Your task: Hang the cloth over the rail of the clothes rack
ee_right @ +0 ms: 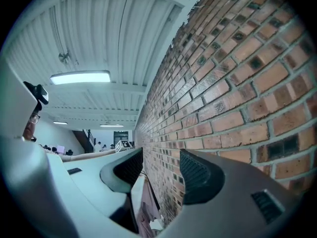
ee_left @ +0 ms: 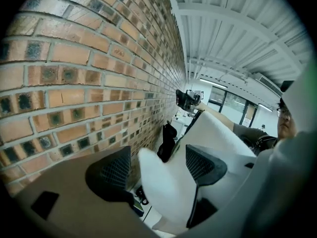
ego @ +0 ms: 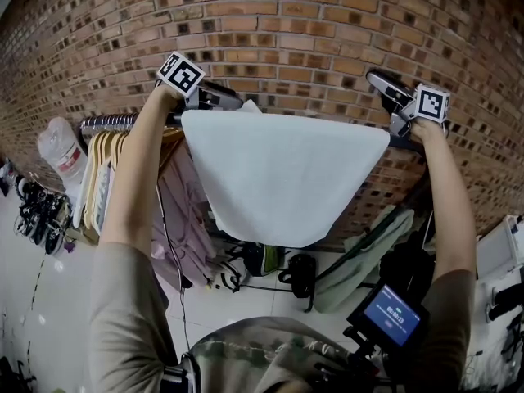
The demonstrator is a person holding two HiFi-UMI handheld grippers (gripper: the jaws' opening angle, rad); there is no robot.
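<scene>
The white cloth (ego: 282, 178) drapes the rail (ego: 106, 122). The left gripper's (ee_left: 158, 160) fingers stand wide astride its corner, and the right gripper's (ee_right: 156, 170) fingers are wide and empty. The text on the screen (ego: 393, 316) is unreadable.

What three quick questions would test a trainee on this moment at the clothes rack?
1. True or false: the left gripper is clamped shut on the cloth.
2. What stands right behind the rack? A) a brick wall B) a window C) a curtain
3. Fill in: in the head view, on the bare part of the rail left of the cloth, pale ___ hang in a row.

Key
1. False: its jaws stand apart, with a fold of the cloth loose between them.
2. A
3. hangers
</scene>
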